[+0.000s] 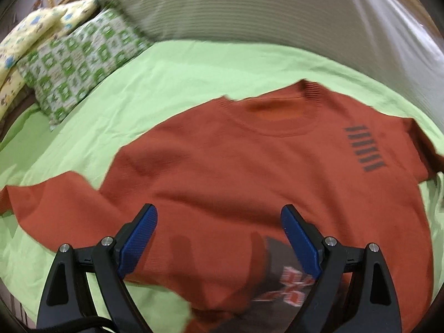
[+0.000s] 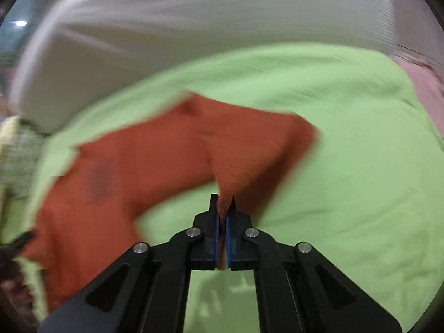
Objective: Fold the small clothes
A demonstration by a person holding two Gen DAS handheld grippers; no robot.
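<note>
On a bed dressed in a light green sheet [image 1: 172,83], patterned pillows [image 1: 80,63] sit at the far left corner beside a pale ribbed headboard [image 1: 222,5] that runs along the far side, clear of the working area. A rust-orange sweater [image 1: 222,152] lies front-up across the middle of the sheet, collar to the far side and hem toward the near edge, its left sleeve [image 1: 52,202] stretched out flat to the left. A dark garment with a red-and-white print [image 1: 288,280] shows at the near hem, though whether it lies over or under the sweater cannot be told. The left gripper [image 1: 219,238] hangs over the lower body of the sweater with its blue pads wide apart and nothing between them, apparently placed to take or pin the fabric once the fold comes across. Further right, the sweater's right sleeve [image 2: 249,149] rises off the sheet in a taut peak, because the right gripper [image 2: 222,208] has clamped tight on its edge, orange knit visibly pinched between the pads. The lifted sleeve suggests the first fold, sleeve over body, is just getting under way, with the rest of the garment not yet folded; heavy blur softens much of the right-hand view.
</note>
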